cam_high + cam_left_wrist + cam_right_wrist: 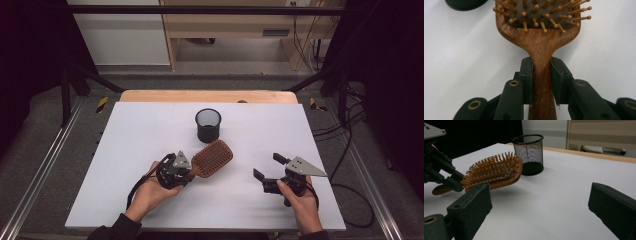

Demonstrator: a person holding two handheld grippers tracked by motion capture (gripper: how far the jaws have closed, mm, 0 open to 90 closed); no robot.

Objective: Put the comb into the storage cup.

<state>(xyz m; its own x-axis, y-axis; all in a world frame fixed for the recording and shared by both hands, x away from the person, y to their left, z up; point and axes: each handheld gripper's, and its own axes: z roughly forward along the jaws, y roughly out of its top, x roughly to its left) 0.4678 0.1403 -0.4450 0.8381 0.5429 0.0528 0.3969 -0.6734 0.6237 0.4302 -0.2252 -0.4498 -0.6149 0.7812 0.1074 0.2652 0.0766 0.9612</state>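
White matte tabletop (150,130) on pale wood, dark frame around. Wooden paddle hairbrush (212,156), bristles up, raised off surface near centre, handle clamped by left gripper (541,75) at 7 o'clock. Black wire-mesh cup (208,125) upright at 12 o'clock. Right gripper (267,167) at 3 o'clock, jaws spread, empty.

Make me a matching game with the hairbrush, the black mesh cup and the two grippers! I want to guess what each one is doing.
Things:
1. hairbrush
2. mesh cup
3. left gripper
4. right gripper

States:
A. jaws wide apart, nothing between them
B. stands upright on the white table, behind the brush
C. clamped on a wooden handle
D. lifted off the table, bristles up

Pairs: 1-D, 2-B, 3-C, 4-A
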